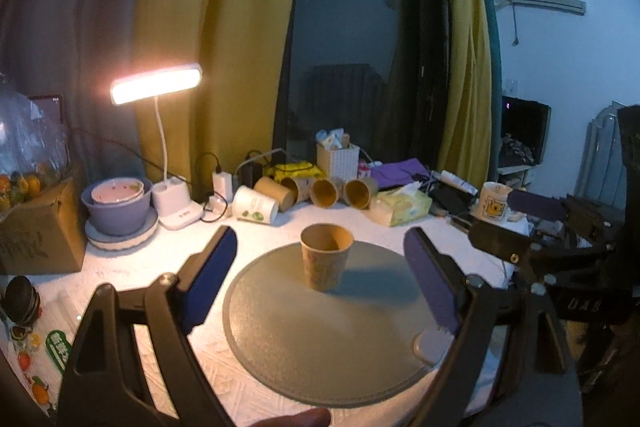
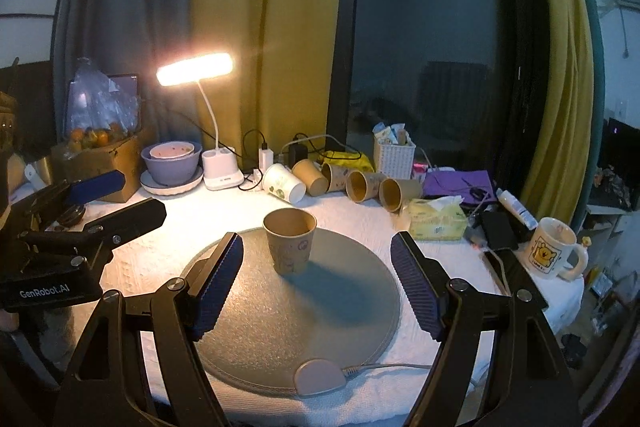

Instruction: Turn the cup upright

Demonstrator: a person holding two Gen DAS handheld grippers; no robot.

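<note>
A brown paper cup point(image 1: 326, 256) stands upright, mouth up, on a round grey mat point(image 1: 320, 339); it also shows in the right wrist view point(image 2: 290, 241) on the mat point(image 2: 288, 323). My left gripper point(image 1: 320, 247) is open and empty, its blue pads either side of the cup and nearer the camera. My right gripper point(image 2: 316, 251) is open and empty, held back from the cup. Each gripper shows at the other view's edge.
Several paper cups point(image 2: 344, 181) lie on their sides at the back of the table. A lit desk lamp point(image 2: 216, 131), stacked bowls point(image 2: 172, 163), a tissue pack point(image 2: 436, 217), a basket point(image 2: 394, 155) and a mug point(image 2: 554, 247) stand around the mat.
</note>
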